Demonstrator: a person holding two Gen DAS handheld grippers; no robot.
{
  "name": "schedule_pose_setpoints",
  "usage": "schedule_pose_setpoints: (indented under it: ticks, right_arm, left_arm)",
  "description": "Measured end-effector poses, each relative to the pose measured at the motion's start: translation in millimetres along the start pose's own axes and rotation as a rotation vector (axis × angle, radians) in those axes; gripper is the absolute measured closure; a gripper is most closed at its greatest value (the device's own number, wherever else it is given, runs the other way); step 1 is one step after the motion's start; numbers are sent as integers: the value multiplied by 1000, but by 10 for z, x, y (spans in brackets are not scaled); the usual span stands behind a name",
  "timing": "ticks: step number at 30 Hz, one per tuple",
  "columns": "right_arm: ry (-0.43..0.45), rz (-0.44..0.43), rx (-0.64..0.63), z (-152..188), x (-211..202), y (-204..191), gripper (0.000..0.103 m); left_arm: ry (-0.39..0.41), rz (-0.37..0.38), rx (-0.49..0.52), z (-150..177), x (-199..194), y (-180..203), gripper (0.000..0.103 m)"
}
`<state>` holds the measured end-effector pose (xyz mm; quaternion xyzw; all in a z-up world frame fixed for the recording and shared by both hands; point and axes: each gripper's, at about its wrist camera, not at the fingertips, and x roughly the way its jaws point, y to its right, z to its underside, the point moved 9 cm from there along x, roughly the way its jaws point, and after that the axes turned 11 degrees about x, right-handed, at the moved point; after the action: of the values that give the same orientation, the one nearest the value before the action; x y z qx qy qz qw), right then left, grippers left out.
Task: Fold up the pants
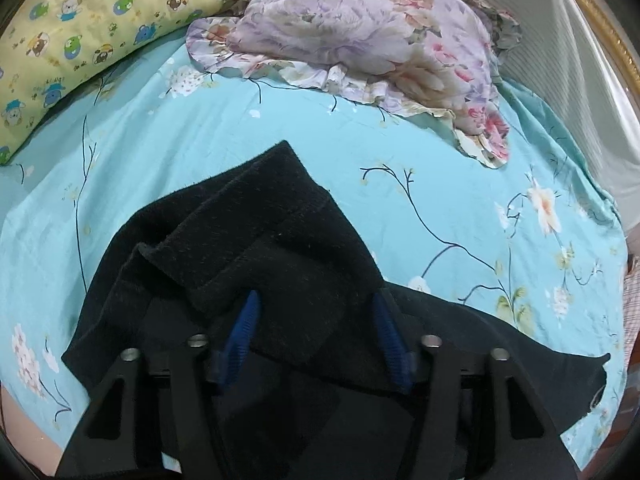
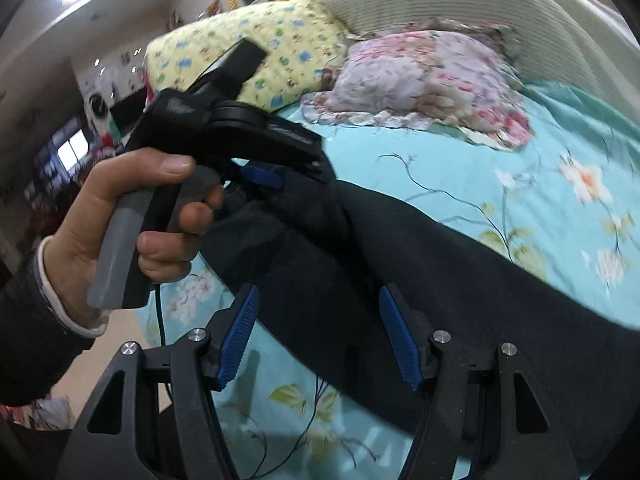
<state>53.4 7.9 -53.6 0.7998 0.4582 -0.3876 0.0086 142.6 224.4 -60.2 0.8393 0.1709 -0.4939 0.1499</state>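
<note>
Our left hand-held gripper (image 1: 316,312) has its blue pads (image 1: 242,340) spread wide in its own view, yet a fold of the black pants (image 1: 248,240) is draped over and between them; seen from the right wrist, the same gripper (image 2: 288,168) has its tips sunk into a bunch of the cloth, so we cannot tell whether it truly pinches the fabric or merely carries it. Our left hand (image 2: 132,216) wraps the grey handle, and a dark sleeve with a pale cuff covers the wrist.

Our right hand-held gripper (image 2: 318,332) stands open, its two blue pads (image 2: 236,340) well apart. The pants pass beneath and between them, but whether the pads touch the cloth we cannot tell.

The pants (image 2: 440,272) lie on the bed, stretched in a long dark band across the turquoise floral sheet (image 2: 480,184). One end is lifted and gathered at the left gripper; in the left wrist view a folded flap lies doubled over the rest, its corner pointing towards the pillows.

At the head of the bed we see a yellow pillow printed with cartoon animals (image 1: 80,32) and, beside it, a frilled pillow in pink and lilac flowers (image 1: 360,36). Behind them rises a pale ribbed headboard (image 1: 560,52) with a gilt edge.
</note>
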Motion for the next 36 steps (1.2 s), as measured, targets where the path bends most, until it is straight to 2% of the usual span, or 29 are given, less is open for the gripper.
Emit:
schedule_pose_setpoints:
  ticks: [1,4,8,9,10,12,14,17,21,25,27,30,32,34,36]
  right_arm:
    - [-5,-10,-12,-18,44,-33,39]
    - [-30,-28,-51,-61,209,-124,40]
    - [-84,-3,-83,-96,530,-107,51]
    - [-88,26,-87,-123,618,-51,52]
    - [-89,50,-83,-158,687,23,54]
    - [-84,91,-84,-221,760,140,57]
    - [-71,133,-103,-277,804,209,57]
    - [-79,134,-109,-333,840,256,57]
    - [-104,119,-107,-357,892,307,57]
    - [-129,98,-130,-346,964,268,59]
    - [-141,92,-133,-335,994,262,66]
    - [-162,66,-122,-305,1033,277,85]
    - [-171,55,-105,-285,1051,303,93]
    - [-167,39,-89,-289,1036,316,96]
    - [-158,19,-77,-304,1003,311,97]
  left_arm:
    - [1,0,6,-4,16,-2,65]
    - [6,8,20,-6,45,-34,79]
    - [11,34,20,3,57,-85,87]
    - [12,37,20,4,59,-101,93]
    - [11,24,20,7,64,-128,95]
    - [7,48,12,13,89,-158,95]
    - [0,82,-6,19,110,-180,95]
    - [10,130,-34,-7,44,-192,90]
    - [-4,164,-58,-87,2,-153,53]
    - [-53,116,-50,-151,90,-78,53]
    - [-77,84,-35,-177,152,-38,53]
    - [-113,26,-3,-207,291,15,53]
    - [-117,-11,23,-220,350,42,61]
    - [-105,-47,49,-216,363,27,86]
    - [-86,-57,50,-206,343,-22,95]
